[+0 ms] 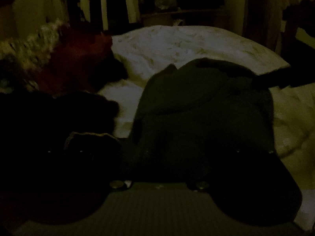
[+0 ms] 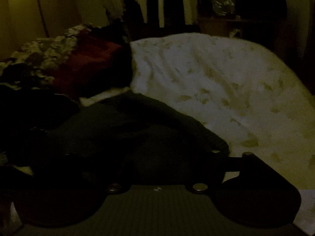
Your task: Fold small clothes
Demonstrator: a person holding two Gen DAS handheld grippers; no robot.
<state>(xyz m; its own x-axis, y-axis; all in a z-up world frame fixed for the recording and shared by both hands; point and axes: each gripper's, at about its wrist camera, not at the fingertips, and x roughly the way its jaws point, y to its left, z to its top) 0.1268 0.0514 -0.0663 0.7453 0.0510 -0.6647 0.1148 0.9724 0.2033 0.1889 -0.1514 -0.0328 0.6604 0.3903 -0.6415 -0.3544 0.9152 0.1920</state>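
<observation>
The room is very dim. A dark green garment (image 1: pixel 206 108) lies spread on a white patterned bed sheet (image 1: pixel 167 47), right in front of my left gripper (image 1: pixel 157 151), whose dark fingers are lost against the cloth. The right gripper reaches in from the right in the left wrist view (image 1: pixel 275 80), over the garment's far right corner. In the right wrist view the same garment (image 2: pixel 122 129) fills the space at my right gripper (image 2: pixel 155 157). I cannot tell how the jaws of either gripper stand.
A red cloth (image 1: pixel 78 59) and a pale patterned blanket (image 1: pixel 29 47) are piled at the left, with dark clothes (image 1: pixel 49 118) beside them. Furniture and hanging clothes (image 1: pixel 118 0) stand behind the bed. The sheet (image 2: pixel 226 82) extends to the right.
</observation>
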